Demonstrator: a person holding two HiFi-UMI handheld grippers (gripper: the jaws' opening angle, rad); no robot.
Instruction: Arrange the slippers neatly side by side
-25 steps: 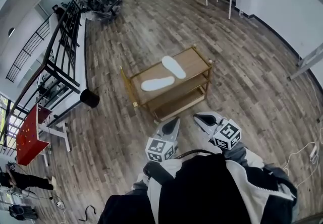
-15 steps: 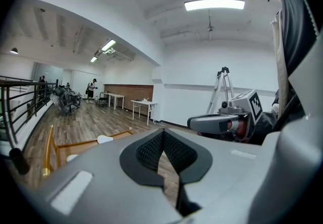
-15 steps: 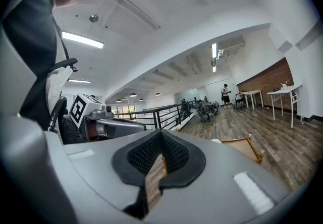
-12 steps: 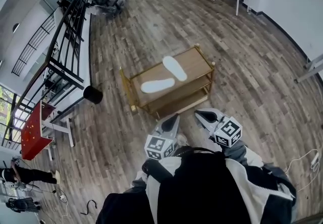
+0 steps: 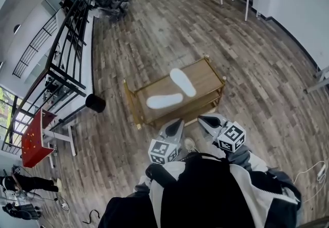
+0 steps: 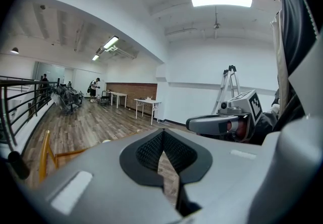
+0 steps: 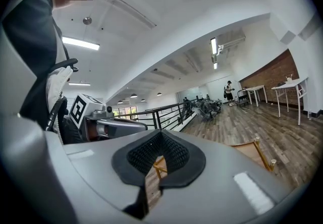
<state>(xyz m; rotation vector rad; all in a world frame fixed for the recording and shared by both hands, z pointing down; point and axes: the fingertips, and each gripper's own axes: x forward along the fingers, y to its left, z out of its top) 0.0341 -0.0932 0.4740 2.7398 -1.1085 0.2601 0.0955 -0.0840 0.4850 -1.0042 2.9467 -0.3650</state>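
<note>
Wooden floor (image 5: 154, 32) is seen, with a gold-framed rack (image 5: 208, 73) stood on it. Two white slippers are laid on its top shelf, at an angle to each other: far slipper (image 5: 183, 82), near slipper (image 5: 164, 101). Left gripper (image 5: 177, 123) and right gripper (image 5: 203, 119) are held by the rack's near side, jaws pressed together, nothing pinched.

- The person is wearing a black-and-white jacket (image 5: 205, 191), filling the lower centre of the head view.
- The left gripper (image 5: 176, 123) and right gripper (image 5: 202, 119) are showing grey shells, black mesh pads (image 6: 150, 150) and black-and-white marker cubes (image 5: 163, 151).
</note>
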